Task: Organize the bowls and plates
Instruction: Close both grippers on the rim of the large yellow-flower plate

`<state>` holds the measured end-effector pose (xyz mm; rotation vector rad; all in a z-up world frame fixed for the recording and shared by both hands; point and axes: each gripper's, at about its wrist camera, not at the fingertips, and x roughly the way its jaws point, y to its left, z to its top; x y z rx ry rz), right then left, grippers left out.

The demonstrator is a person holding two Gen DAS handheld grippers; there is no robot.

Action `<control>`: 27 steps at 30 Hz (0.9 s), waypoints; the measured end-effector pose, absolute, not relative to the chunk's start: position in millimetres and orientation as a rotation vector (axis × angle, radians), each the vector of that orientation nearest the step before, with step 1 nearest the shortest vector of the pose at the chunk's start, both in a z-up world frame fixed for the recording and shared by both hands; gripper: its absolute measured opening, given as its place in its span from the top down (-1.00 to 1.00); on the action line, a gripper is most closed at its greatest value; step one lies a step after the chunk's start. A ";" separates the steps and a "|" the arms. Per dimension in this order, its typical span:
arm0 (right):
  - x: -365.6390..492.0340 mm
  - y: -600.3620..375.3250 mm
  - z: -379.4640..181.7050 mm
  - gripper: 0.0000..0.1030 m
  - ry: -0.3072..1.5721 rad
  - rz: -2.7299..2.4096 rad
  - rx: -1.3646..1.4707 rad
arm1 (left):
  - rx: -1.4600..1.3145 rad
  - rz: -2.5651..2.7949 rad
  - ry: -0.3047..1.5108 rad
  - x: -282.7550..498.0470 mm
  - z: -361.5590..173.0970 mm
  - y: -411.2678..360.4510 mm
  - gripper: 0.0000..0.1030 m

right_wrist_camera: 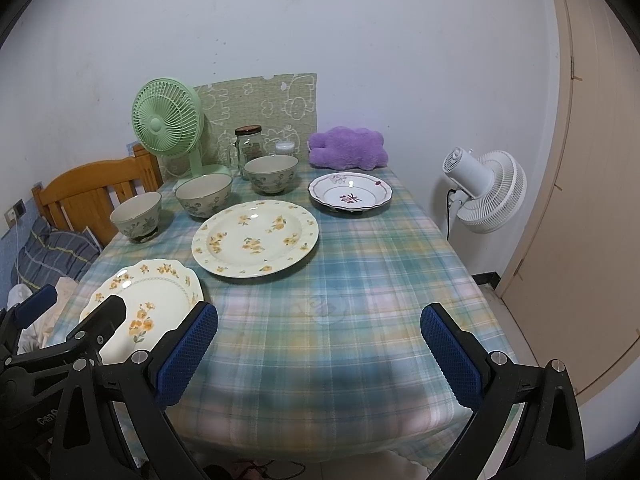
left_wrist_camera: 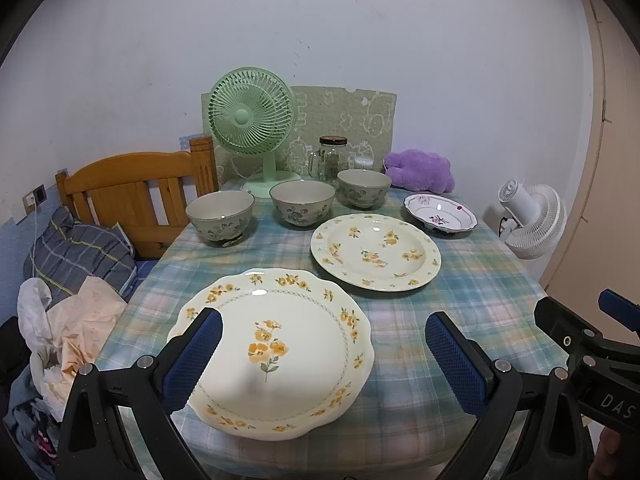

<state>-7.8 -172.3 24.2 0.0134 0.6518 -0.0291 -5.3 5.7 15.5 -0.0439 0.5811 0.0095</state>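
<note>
Left gripper (left_wrist_camera: 322,354) spread wide above scalloped glossy plate (left_wrist_camera: 276,350) at near table edge; right gripper (right_wrist_camera: 318,352) spread, empty, over plaid cloth (right_wrist_camera: 360,280). Round ceramic bowls (left_wrist_camera: 302,203) in row behind.

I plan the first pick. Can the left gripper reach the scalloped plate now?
Probably yes: the left gripper is open, the scalloped plate lies flat between its fingers, and nothing stands between.

A pale wall (right_wrist_camera: 360,20) stood far ahead of the hand-held gripper, a beige door (right_wrist_camera: 568,160) to its right, a wooden headboard (left_wrist_camera: 132,196) to its left, beside the plaid-covered table (right_wrist_camera: 360,280).
</note>
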 end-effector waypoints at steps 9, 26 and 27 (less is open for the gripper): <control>-5.1 -163.3 28.8 -0.99 0.638 -0.016 0.012 | -0.032 0.031 0.553 -6.8 15.4 11.7 -0.98; 39.3 -111.2 16.1 -0.98 0.680 0.028 0.025 | -0.013 0.075 0.592 32.4 4.5 63.7 -0.97; 44.2 -106.4 13.5 -0.98 0.689 0.030 0.027 | -0.011 0.077 0.599 35.6 2.7 67.5 -0.96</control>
